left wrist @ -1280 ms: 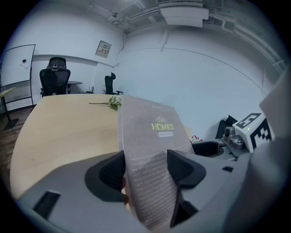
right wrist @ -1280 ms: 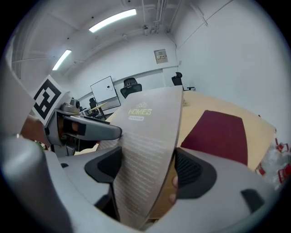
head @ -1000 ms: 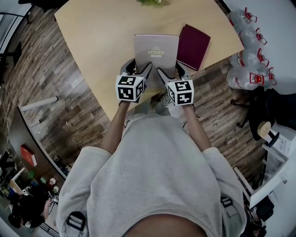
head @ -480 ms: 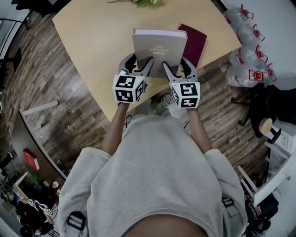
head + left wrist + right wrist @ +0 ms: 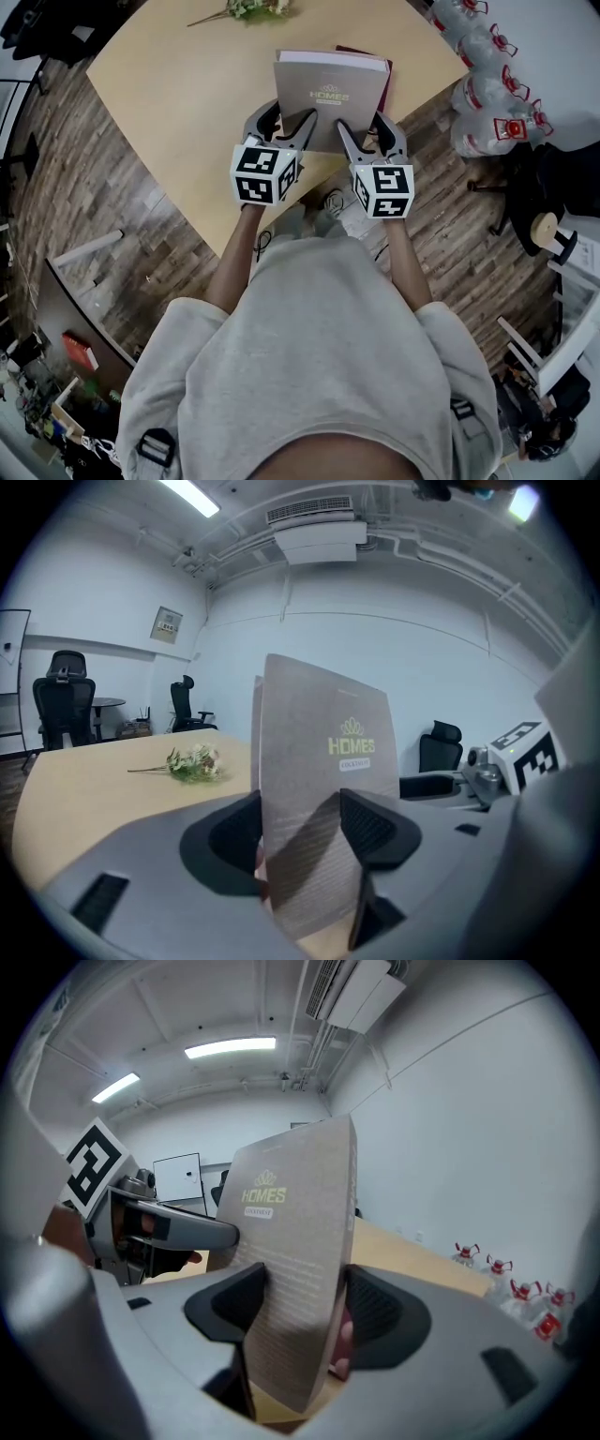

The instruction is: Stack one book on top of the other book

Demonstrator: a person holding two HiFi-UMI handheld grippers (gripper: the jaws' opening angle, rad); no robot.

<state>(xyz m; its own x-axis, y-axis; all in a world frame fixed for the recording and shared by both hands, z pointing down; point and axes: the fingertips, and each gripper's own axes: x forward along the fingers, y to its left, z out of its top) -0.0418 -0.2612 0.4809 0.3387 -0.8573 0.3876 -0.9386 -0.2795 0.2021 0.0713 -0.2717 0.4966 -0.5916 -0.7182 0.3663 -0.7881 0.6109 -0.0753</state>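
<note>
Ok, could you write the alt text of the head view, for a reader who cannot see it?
Seen from above, a person's left gripper and right gripper both clamp the near edge of a grey book titled HOMES, over a light wooden table. It hides most of a dark red book; a flower sprig lies at the far edge.

**Both grippers clamped, side by side**

The left gripper (image 5: 284, 127) and right gripper (image 5: 367, 133) reach forward, level with each other and tipped slightly downward. Each has its jaws pressed on both faces of the grey book (image 5: 333, 92) between them.
</note>
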